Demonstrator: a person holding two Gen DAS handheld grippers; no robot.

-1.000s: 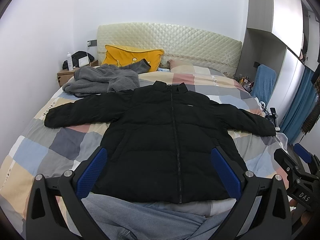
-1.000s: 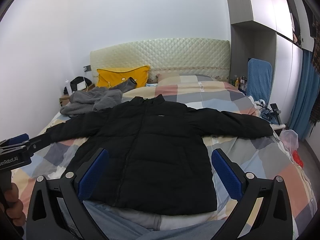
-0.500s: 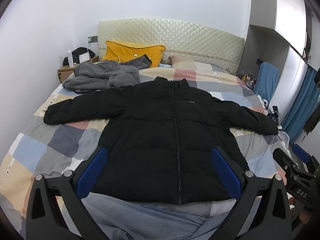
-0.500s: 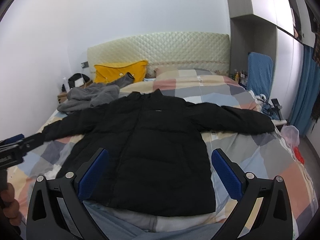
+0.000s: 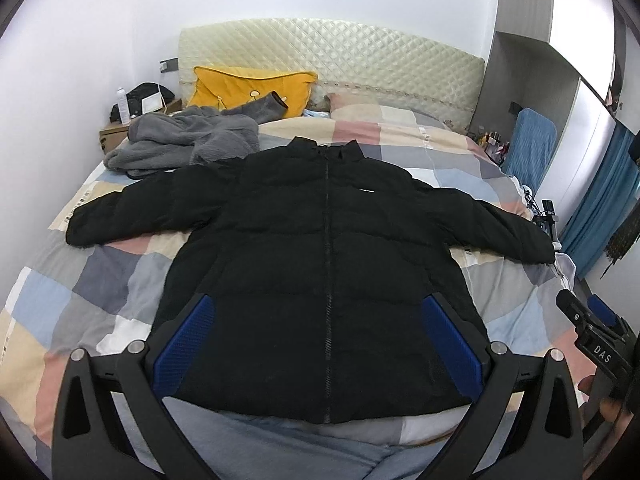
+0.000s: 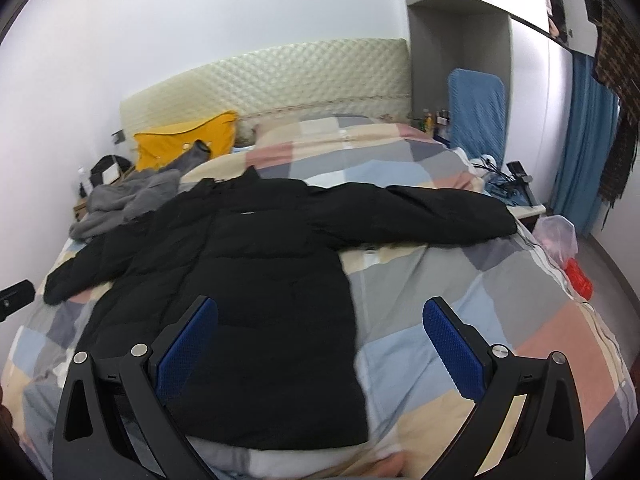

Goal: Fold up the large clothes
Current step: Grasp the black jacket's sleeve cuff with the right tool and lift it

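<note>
Left wrist view: the black puffer jacket [image 5: 320, 280] lies flat on the bed [image 5: 100, 280], front up, zip closed as far as can be seen, collar toward the headboard [image 5: 332, 52]. Both sleeves are spread straight out to the sides. No fold is visible anywhere on the garment. The left gripper [image 5: 318, 344] hangs above the hem with its jaws wide apart and nothing between them; the blue pads [image 5: 184, 344] do not appear to touch the fabric. At the right edge, part of the right gripper [image 5: 592, 340] shows, too little of it to judge its opening. A grey fleece [image 5: 188, 140] lies heaped near the yellow pillow [image 5: 248, 88], apart from the jacket except perhaps at the left shoulder.

Right wrist view: the same jacket [image 6: 240, 280] fills the left half of the frame, its right sleeve [image 6: 420, 212] stretched toward the bed edge. The right gripper [image 6: 320, 344] is fully open and empty, aimed roughly over the jacket's side edge and the bare quilt beside it. The picture is somewhat blurred.

Assessment: the garment is laid out and smoothed, which is the preparatory stage only. Folding proper has not begun. Remaining, in my judgement: bring each sleeve across the body, fold the sides inward, then double the body hem to collar. The padded fabric is likely to spring back, so folds may need pressing down.
</note>
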